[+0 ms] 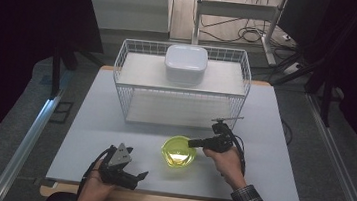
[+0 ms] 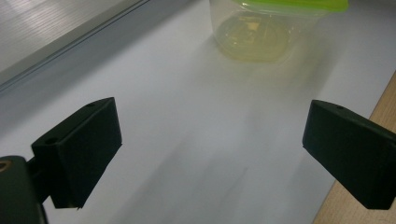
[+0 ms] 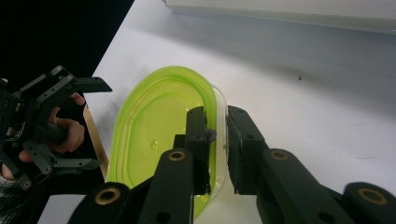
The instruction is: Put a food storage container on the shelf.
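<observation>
Pinching the near rim of the yellow-green container [image 1: 179,152] with our right claw [image 3: 217,140], we keep it on the tabletop [image 1: 271,155] in front of the wire basket [image 1: 182,83]. Our left claw [image 1: 139,175], jaws spread, hovers near the tabletop's front edge.

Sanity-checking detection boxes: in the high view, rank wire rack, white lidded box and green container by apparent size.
1. Wire rack, largest by far.
2. White lidded box.
3. Green container, slightly smaller than the box, though the box sits farther from the camera, so that gap is unsure.
</observation>
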Demonstrator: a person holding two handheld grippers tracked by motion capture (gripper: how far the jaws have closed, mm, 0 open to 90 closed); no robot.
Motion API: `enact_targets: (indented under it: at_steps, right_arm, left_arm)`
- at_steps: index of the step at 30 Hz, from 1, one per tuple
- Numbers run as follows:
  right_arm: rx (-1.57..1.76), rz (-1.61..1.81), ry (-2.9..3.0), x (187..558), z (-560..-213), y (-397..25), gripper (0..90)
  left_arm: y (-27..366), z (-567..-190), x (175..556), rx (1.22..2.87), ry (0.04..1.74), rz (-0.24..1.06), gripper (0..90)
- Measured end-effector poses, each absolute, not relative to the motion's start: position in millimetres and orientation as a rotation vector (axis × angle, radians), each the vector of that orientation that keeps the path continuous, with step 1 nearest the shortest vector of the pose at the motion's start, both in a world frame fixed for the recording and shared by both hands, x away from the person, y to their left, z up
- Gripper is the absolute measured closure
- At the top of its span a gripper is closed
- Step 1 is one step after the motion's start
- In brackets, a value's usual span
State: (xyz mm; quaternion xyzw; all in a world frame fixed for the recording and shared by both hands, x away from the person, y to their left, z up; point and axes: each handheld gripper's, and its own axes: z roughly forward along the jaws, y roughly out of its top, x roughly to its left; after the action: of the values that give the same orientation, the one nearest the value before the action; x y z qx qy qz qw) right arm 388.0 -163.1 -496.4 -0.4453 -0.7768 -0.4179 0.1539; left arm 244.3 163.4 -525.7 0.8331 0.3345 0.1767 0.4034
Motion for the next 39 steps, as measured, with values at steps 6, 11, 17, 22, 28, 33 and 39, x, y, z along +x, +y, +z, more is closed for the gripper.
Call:
enact_targets:
  at_steps: [6, 11, 17, 22, 28, 33, 39]
  right_arm:
    - [-1.267, -1.205, -2.174, 387, -494, -163, 81.6]
    - [-1.264, -1.211, -2.19, 385, -490, -162, 81.9]
    - [-1.26, -1.249, -2.172, 384, -483, -165, 81.9]
    - [-1.237, -1.298, -2.162, 382, -471, -168, 81.9]
    - [-1.217, -1.344, -2.147, 379, -454, -172, 81.9]
    - [-1.207, -1.38, -2.125, 378, -441, -174, 81.9]
    - [-1.188, -1.417, -2.119, 377, -423, -174, 81.9]
  left_arm:
    - [163, -526, 244, 2.104, 0.843, 0.447, 4.2]
    - [164, -525, 244, 2.102, 0.844, 0.448, 4.2]
    - [164, -525, 244, 2.095, 0.848, 0.45, 4.2]
    - [165, -524, 244, 2.087, 0.851, 0.451, 4.2]
    - [164, -524, 244, 2.087, 0.849, 0.453, 4.1]
    - [165, -524, 244, 2.086, 0.851, 0.45, 4.1]
    - [165, -524, 244, 2.084, 0.853, 0.447, 4.1]
